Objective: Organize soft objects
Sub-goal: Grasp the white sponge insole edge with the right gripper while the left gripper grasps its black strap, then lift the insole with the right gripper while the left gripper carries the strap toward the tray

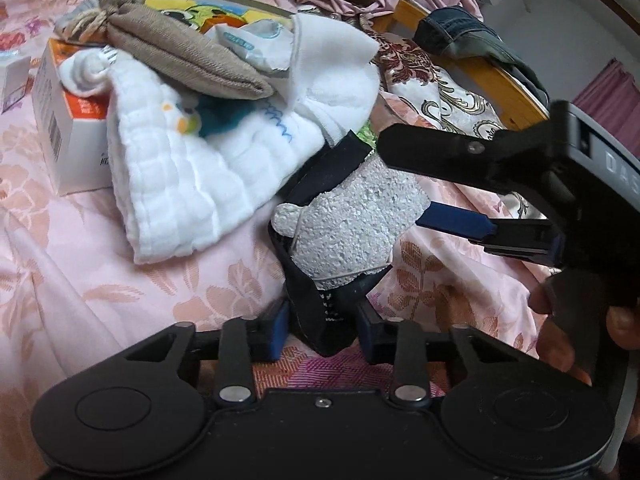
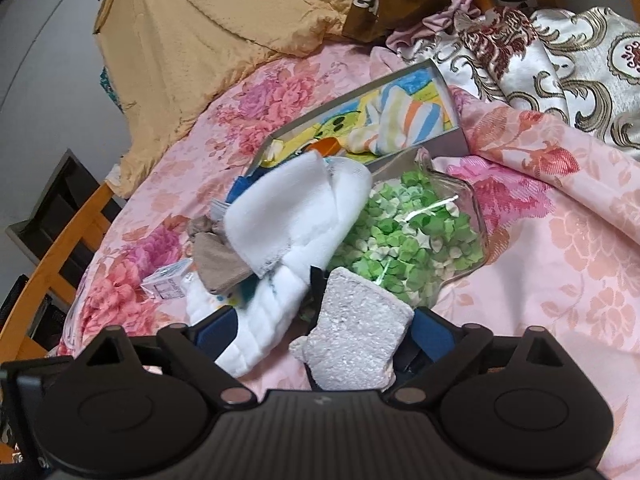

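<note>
A grey fuzzy sock with a dark blue band (image 1: 352,224) lies on the pink floral bedspread. My left gripper (image 1: 322,330) is shut on the sock's dark band. My right gripper (image 1: 424,184) reaches in from the right, jaws apart around the sock's other end; in the right wrist view the gripper (image 2: 326,330) straddles the grey sock (image 2: 356,340). Beside it lies a pile: a white quilted cloth (image 1: 192,184), a white sock (image 1: 332,80) and a beige sock (image 1: 180,52).
An open box with a cartoon print (image 2: 360,120) holds a striped cloth (image 2: 404,120). A glass dish of green paper stars (image 2: 408,232) sits by the pile. Small cartons (image 1: 68,128) lie at the left. Patterned fabric (image 2: 560,64) and a wooden bed rail (image 1: 480,68) are behind.
</note>
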`<state>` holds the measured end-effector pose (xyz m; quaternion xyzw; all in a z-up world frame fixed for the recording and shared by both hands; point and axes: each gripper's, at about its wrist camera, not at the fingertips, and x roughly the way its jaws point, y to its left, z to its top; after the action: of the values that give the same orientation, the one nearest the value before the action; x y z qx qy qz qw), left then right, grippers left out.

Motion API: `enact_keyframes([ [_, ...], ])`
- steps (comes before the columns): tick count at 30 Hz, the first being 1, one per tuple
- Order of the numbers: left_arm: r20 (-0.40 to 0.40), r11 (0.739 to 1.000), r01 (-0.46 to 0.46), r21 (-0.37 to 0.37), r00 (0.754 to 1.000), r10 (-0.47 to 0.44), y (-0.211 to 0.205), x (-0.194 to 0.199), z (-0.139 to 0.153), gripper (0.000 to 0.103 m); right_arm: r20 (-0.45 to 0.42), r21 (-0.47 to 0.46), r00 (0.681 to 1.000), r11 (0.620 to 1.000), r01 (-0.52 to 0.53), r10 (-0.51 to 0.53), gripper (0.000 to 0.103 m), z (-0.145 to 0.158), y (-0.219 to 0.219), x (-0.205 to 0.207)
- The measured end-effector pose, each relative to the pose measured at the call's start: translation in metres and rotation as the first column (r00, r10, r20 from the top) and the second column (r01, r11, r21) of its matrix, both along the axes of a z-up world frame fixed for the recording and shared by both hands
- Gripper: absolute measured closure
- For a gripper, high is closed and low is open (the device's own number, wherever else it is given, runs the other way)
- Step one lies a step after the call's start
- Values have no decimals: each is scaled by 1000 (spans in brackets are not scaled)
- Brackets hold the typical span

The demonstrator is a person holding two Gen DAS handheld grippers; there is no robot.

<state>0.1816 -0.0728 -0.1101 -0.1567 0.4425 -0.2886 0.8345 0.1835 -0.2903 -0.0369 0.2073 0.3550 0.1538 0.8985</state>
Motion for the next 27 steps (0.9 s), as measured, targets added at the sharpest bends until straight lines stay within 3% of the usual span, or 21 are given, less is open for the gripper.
enact_keyframes([
  [4, -16, 1000, -11, -1, 1000, 11, 2, 0, -2, 87, 19, 3, 1000, 1000, -16, 15, 17, 4, 2, -6],
  [10, -28, 1000, -27, -6, 999, 27, 3, -2, -4, 94, 47, -47, 996, 996, -76, 78, 40, 9, 13, -14],
  [14, -36, 999, -30, -17, 999, 29, 3, 0, -4, 95, 61, -100, 990, 987, -124, 130, 55, 12, 24, -17],
  [18, -39, 999, -20, -28, 999, 19, 2, 1, -6, 95, 46, -112, 988, 984, -140, 146, 58, 10, 30, -16],
  [21, -51, 999, -24, -36, 998, 22, -1, 4, -9, 95, 30, -129, 989, 982, -141, 146, 70, 7, 33, -13],
  [22, -57, 999, -27, -41, 998, 25, -1, 6, -10, 95, 29, -137, 989, 981, -138, 143, 79, 7, 32, -13],
  [24, -59, 998, -37, -43, 998, 34, -2, 8, -11, 96, 35, -148, 990, 981, -128, 135, 81, 6, 33, -14],
  [25, -49, 998, -46, -33, 998, 45, -2, 7, -10, 103, 38, -147, 991, 981, -124, 131, 83, 7, 32, -14],
  [27, -31, 998, -63, 5, 998, 63, -4, 5, -8, 103, 42, -140, 992, 984, -113, 120, 84, 7, 28, -14],
])
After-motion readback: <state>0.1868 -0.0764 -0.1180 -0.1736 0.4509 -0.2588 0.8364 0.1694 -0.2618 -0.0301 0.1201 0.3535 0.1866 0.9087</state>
